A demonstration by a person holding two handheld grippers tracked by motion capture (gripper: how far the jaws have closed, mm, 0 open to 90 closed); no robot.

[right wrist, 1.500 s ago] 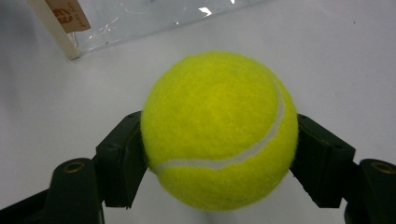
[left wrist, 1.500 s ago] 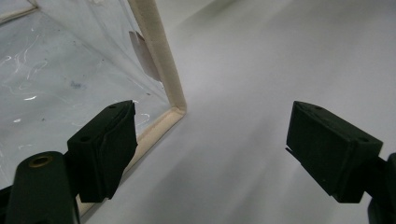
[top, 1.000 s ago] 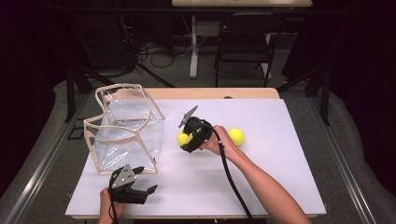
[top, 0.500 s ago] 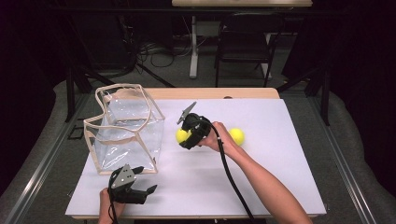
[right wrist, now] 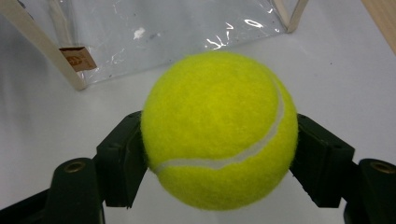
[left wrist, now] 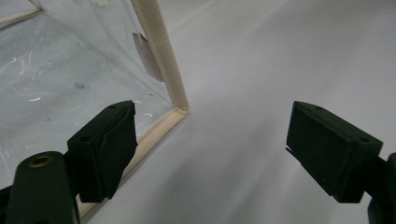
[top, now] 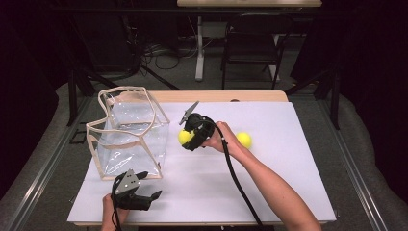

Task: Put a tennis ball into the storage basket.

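High view: right gripper [top: 185,138] above the white table [top: 269,192], clamped on a yellow tennis ball [top: 184,137], just right of the clear plastic bag [top: 127,137] with cream trim. Ball clear of the table surface, level with the bag's upper half, near its right wall but apart from it. Second tennis ball [top: 244,140] lying on the table to the right of the right hand [top: 219,139], close behind the wrist. Black cable trailing from the gripper along the forearm toward the bottom edge. Left gripper [top: 144,197] low on the near edge of the table, just in front of the bag's near right corner, jaws spread, nothing between them.

Left gripper view: both black jaws wide apart, released, only bare table between. Bag's lower corner and cream edging just beyond the left jaw, not touching as far as can be told. Small tag visible on the bag wall.

Right gripper view: tennis ball pinched at both sides by the two jaws, white seam curving across its lower front. Bag's clear wall and cream frame beyond the ball, small brown label at the left post. White table beneath.
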